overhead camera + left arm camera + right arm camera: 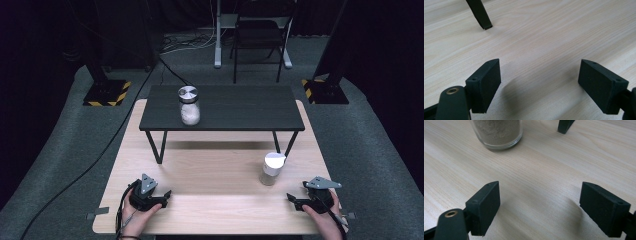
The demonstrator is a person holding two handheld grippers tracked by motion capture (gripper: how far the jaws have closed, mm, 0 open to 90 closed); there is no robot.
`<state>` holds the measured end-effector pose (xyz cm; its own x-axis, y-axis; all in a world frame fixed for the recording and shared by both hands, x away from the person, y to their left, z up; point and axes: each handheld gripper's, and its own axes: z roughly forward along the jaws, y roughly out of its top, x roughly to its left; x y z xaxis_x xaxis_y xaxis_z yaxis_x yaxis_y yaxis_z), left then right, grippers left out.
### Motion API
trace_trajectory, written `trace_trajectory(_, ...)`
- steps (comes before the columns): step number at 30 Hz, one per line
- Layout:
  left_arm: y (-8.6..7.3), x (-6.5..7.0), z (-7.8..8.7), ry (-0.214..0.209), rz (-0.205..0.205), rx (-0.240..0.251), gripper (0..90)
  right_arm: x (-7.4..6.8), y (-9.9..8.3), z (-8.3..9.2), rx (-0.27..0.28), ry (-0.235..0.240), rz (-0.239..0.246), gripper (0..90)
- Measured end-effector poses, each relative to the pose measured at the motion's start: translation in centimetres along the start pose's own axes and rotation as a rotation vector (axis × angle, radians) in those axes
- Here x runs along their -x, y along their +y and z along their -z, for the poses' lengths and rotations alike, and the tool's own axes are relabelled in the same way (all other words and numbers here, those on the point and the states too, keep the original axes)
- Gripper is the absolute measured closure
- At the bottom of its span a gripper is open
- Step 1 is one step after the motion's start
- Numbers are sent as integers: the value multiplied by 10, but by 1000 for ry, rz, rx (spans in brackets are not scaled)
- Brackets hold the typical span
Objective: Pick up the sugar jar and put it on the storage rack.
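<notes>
A glass jar (189, 105) with a silver lid and pale powder stands on the left part of a low black shelf (235, 107). A second jar (272, 168) with a white lid and sandy powder stands on the light wood table (215, 175), right of centre; its base (497, 133) appears at the top of the right gripper view. My left gripper (167, 196) rests near the front left edge, open and empty (539, 85). My right gripper (292, 200) rests at the front right, open and empty (539, 207), a little short of the white-lidded jar.
The shelf's black legs stand on the table (479, 13) (565, 125). Beyond the table are a black chair (257, 40), a stand post (218, 35), floor cables and two bases with yellow-black stripes (106, 93) (325, 90).
</notes>
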<state>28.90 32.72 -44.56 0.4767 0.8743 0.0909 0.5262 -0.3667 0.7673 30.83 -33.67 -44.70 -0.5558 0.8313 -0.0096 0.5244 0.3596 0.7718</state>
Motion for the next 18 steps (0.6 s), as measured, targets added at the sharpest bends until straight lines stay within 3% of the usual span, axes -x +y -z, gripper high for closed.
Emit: trace_trajectory(18, 1, 1, 0, 4, -7, -9, 182, 0, 0, 0, 1, 2, 0, 159)
